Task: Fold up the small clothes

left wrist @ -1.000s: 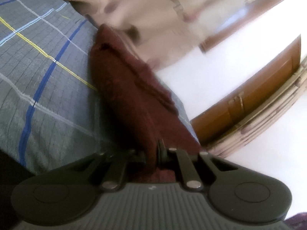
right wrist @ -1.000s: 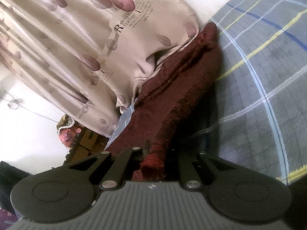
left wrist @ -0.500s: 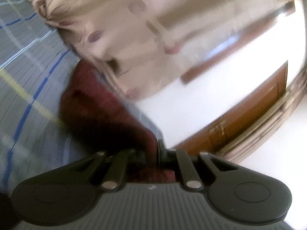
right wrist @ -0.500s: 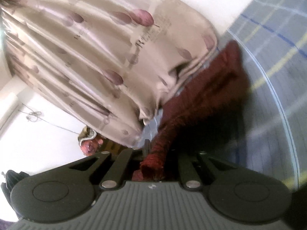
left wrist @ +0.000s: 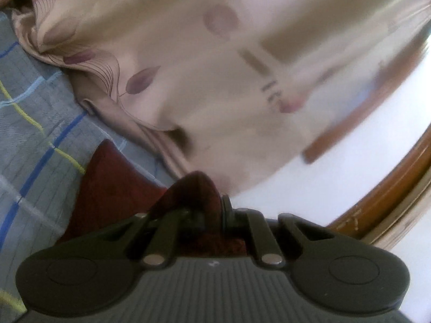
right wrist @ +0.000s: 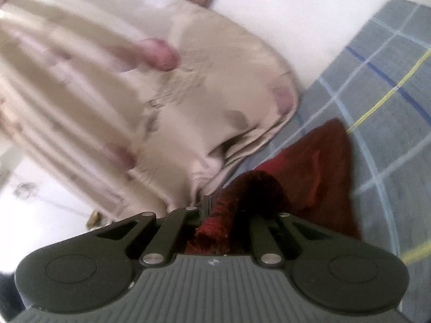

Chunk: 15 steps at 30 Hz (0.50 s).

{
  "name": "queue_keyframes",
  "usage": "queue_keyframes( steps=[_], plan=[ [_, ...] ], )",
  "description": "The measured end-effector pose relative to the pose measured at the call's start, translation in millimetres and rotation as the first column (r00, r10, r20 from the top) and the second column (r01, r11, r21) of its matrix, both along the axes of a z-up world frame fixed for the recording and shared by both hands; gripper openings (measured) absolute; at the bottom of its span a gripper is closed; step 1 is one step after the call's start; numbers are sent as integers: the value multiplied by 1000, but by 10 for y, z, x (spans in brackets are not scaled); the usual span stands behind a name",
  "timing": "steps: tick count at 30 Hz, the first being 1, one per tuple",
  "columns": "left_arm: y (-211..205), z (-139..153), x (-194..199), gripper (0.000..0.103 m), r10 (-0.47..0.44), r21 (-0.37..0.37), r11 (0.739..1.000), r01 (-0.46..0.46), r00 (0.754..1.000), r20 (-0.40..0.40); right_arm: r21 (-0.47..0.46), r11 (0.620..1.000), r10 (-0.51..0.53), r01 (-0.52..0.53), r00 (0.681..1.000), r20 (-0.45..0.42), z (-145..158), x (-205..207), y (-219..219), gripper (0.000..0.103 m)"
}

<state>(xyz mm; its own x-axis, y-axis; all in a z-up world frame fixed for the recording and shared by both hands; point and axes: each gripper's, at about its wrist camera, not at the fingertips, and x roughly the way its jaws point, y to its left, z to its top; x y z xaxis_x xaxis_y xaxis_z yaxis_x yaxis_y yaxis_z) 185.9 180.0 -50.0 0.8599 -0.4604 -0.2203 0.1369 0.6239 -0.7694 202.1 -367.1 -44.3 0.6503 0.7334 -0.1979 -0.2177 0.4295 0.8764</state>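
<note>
A dark red knitted garment [left wrist: 113, 185] lies on a grey checked bedspread [left wrist: 32, 123]. My left gripper [left wrist: 212, 210] is shut on one end of it, the cloth bunched between the jaws. In the right wrist view the same garment [right wrist: 320, 169] lies on the bedspread [right wrist: 398, 123]. My right gripper [right wrist: 223, 210] is shut on its other end. Between the two grips the cloth doubles over onto its lower part.
A beige curtain with purple leaf print [left wrist: 215, 67] hangs down to the bed's far edge and also fills the left of the right wrist view [right wrist: 107, 107]. A white wall and a brown wooden frame [left wrist: 390, 188] lie beyond.
Both grippers have moved forward along the garment toward the curtain, still shut on it. The visible length of cloth has shortened as it doubles over itself.
</note>
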Motion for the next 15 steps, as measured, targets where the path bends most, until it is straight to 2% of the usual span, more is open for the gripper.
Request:
queue_keyframes(
  steps=[4,5,6,7,8,9,10,11,13,15],
  plan=[
    [19,-159,346,16,23,33,999,-22,999,-32,21,999,-30,31,998,-52,-282,470,4,13],
    [24,-183,403,26,37,39,999,-35,998,-41,40,999,-32,35,997,-67,-363,553,1,15],
    [35,-202,449,45,71,45,997,-69,996,-46,47,998,-47,52,995,-87,-439,648,6,16],
    [51,-206,472,58,99,49,994,-97,994,-40,40,997,-65,69,993,-103,-512,727,17,16],
    [81,-204,491,81,124,48,991,-123,992,-25,35,996,-78,83,989,-122,-595,807,32,21],
    [123,-199,490,89,157,35,987,-157,988,-6,40,995,-86,92,986,-142,-666,866,43,39],
    [165,-197,495,89,176,21,984,-176,984,6,57,992,-98,109,982,-160,-750,908,34,53],
    [200,-180,489,89,185,10,983,-185,983,18,76,987,-127,141,977,-171,-815,917,10,71],
    [228,-122,470,89,192,47,980,-194,981,31,143,968,-180,204,970,-166,-887,871,-69,75],
    [197,-72,435,89,182,137,974,-183,983,22,244,945,-189,220,971,-146,-929,789,-160,82]
  ],
)
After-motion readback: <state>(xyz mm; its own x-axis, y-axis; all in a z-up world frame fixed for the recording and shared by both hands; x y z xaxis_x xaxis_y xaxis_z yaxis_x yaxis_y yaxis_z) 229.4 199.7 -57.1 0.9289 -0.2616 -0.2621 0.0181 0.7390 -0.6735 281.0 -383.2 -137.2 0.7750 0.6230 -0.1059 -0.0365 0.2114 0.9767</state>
